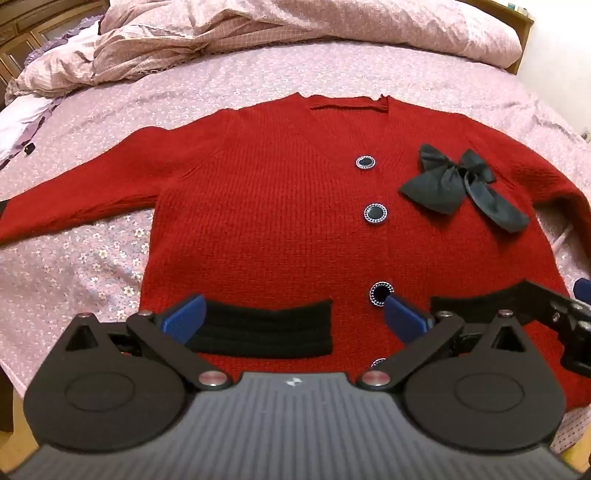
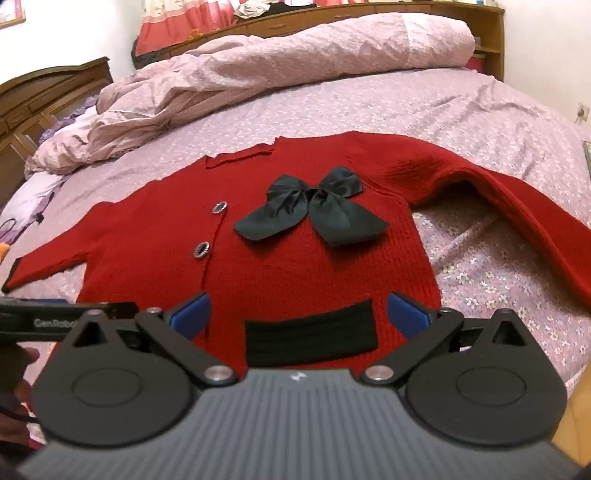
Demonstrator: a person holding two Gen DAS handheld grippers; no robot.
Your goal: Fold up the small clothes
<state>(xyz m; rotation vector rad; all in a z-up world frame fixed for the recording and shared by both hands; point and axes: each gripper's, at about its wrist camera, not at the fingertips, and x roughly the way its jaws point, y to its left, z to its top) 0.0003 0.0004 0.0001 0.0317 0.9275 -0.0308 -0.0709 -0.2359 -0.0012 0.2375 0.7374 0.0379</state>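
Note:
A small red knit cardigan (image 1: 266, 221) lies flat and face up on the bed, both sleeves spread out; it also shows in the right wrist view (image 2: 295, 266). It has a black bow (image 1: 461, 186) (image 2: 314, 206), round black buttons (image 1: 375, 213) and black pocket bands (image 1: 266, 332) (image 2: 312, 332). My left gripper (image 1: 295, 314) is open and empty, above the hem over the left pocket band. My right gripper (image 2: 299, 308) is open and empty, above the hem over the right pocket band; part of it shows in the left wrist view (image 1: 569, 317).
The bed has a pink floral sheet (image 1: 74, 266) (image 2: 498, 258). A crumpled pink duvet (image 1: 258, 33) (image 2: 277, 62) lies along the far side. A wooden headboard (image 2: 369, 11) and wooden furniture (image 2: 40, 96) stand behind the bed. White and purple cloth (image 1: 22, 122) lies at the far left.

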